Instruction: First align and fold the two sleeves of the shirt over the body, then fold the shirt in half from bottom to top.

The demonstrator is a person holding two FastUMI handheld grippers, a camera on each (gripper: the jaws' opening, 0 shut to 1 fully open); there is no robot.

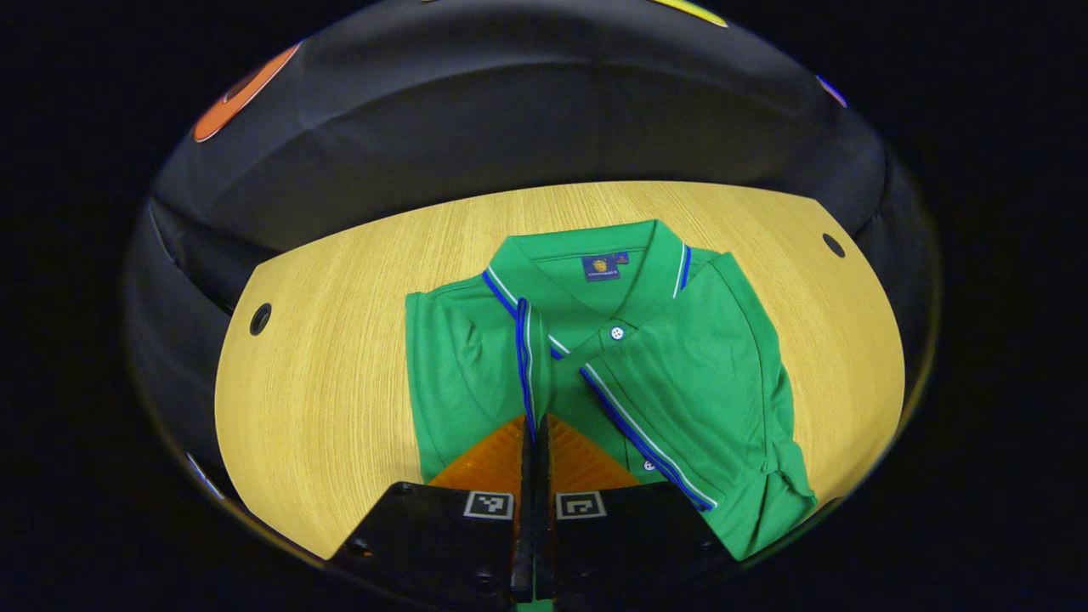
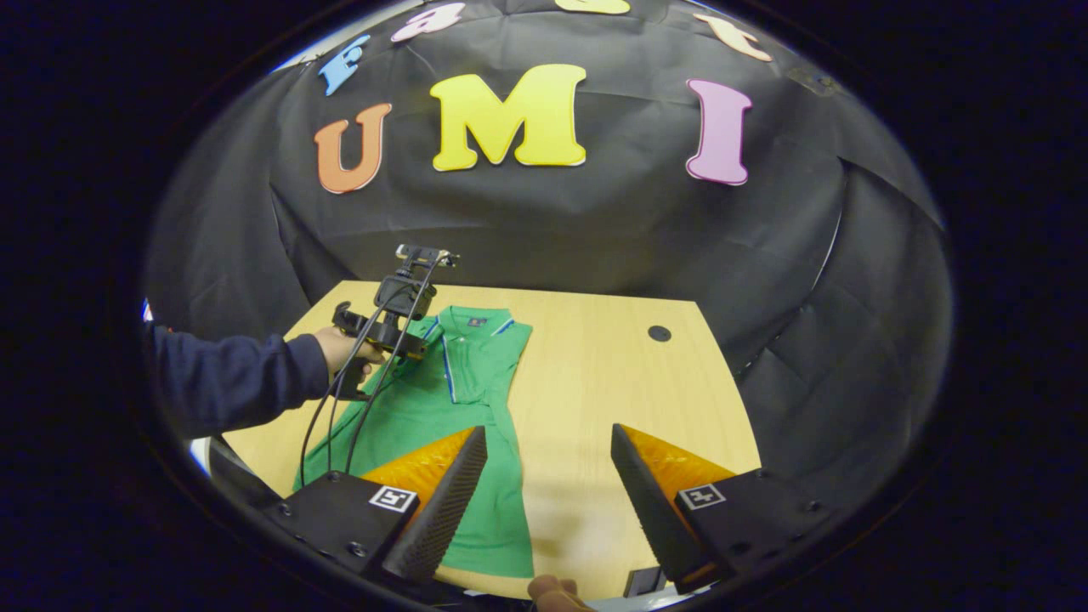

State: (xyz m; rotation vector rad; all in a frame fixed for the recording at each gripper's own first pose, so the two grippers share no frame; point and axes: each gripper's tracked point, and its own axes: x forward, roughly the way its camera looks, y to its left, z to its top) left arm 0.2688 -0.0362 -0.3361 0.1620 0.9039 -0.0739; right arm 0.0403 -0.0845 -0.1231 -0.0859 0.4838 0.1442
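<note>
A green polo shirt [image 1: 697,374] with blue and white trim lies collar-far on the wooden table [image 1: 323,399]. One sleeve [image 1: 654,399] lies folded across the chest, its trimmed cuff running diagonally. My left gripper [image 1: 535,425] is shut on the other sleeve's trimmed cuff [image 1: 523,357], which stands in a line over the shirt's middle. In the right gripper view, a hand in a dark sleeve holds that left gripper [image 2: 387,327] over the shirt [image 2: 463,382]. My right gripper [image 2: 548,455] hangs open above the table near the shirt's lower right side, with nothing between its fingers.
The table [image 2: 595,365] has a round cable hole [image 2: 659,333] at its far right and another hole [image 1: 260,319] on the left. Black cloth walls close in on three sides. Cables [image 2: 340,416] trail from the left gripper across the shirt.
</note>
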